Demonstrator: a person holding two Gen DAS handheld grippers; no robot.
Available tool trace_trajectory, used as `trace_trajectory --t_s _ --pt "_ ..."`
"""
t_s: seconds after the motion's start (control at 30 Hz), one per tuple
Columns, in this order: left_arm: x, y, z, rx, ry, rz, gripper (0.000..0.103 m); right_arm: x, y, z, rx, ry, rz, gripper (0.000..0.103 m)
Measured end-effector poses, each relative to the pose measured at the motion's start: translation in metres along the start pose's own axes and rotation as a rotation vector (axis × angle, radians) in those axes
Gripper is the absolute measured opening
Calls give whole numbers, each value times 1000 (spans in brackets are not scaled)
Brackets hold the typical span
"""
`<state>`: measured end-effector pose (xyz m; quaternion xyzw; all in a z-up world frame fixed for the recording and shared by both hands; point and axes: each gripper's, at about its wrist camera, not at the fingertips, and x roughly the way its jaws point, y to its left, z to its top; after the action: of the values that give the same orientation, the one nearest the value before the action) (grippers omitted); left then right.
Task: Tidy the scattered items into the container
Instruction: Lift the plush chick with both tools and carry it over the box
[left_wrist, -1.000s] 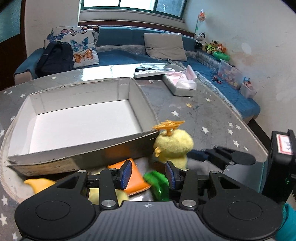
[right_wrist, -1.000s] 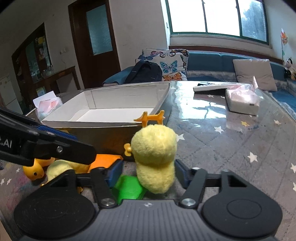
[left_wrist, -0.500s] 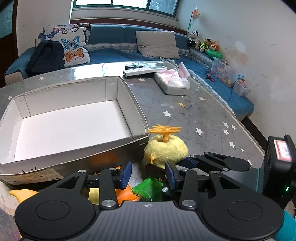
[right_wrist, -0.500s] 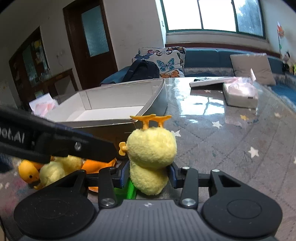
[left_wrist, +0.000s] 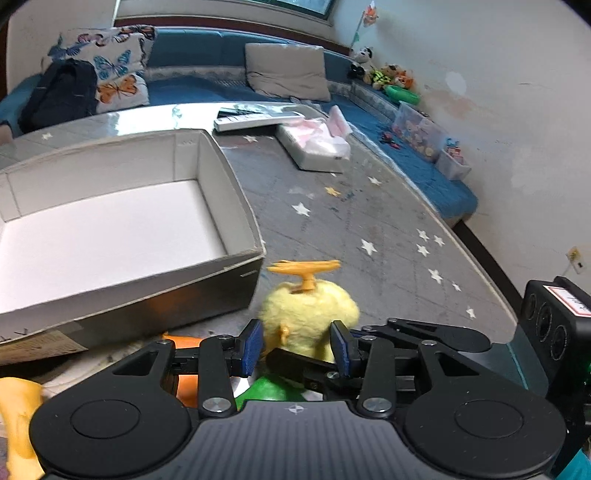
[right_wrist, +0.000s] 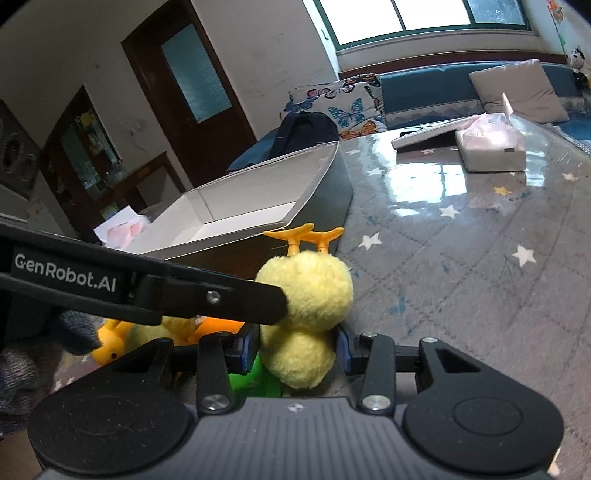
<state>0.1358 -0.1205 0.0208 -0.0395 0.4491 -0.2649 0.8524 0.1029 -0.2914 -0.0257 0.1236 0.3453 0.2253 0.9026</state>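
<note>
A fluffy yellow duck toy (right_wrist: 304, 314) with orange feet hangs upside down in my right gripper (right_wrist: 297, 349), whose blue pads are shut on it. It also shows in the left wrist view (left_wrist: 308, 312), beyond my left gripper (left_wrist: 297, 345), which is open and empty around it. The open cardboard box (left_wrist: 236, 192) with a white floor sits to the left, empty. A green toy (left_wrist: 273, 387), an orange toy (left_wrist: 184, 345) and a yellow rubber duck (right_wrist: 109, 341) lie on the table below the grippers.
A tissue pack (left_wrist: 317, 146) and a white remote (left_wrist: 255, 118) lie at the table's far side. The star-patterned table (left_wrist: 369, 229) ends at the right, with a blue sofa (left_wrist: 207, 55) behind. My left gripper's arm (right_wrist: 147, 284) crosses the right wrist view.
My right gripper has closed on the yellow duck toy and lifted it slightly. My left gripper has shifted right, so the duck now sits between its open fingers.
</note>
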Motion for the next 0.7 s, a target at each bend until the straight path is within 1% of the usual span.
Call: trace_trajectory --t_s 0.13,0.27,0.37,0.43,0.67,0.7 --pt "2 3 -1 -5 6 3 43 -2 3 0 -9 2 16 41" --pt "10 11 -1 -49 30 -14 43 1 3 -2 -10 16 18 41" --pt "17 14 -1 -71 41 -27 41 3 6 -4 -28 26 -24 41" --pt "20 14 -1 -77 45 -26 36 4 7 -5 -38 26 -45 43" --pt "25 13 1 -106 52 -19 36 1 7 -5 -45 18 -85 45" --pt "25 13 1 -113 55 -19 36 0 7 -6 -46 17 -91 48"
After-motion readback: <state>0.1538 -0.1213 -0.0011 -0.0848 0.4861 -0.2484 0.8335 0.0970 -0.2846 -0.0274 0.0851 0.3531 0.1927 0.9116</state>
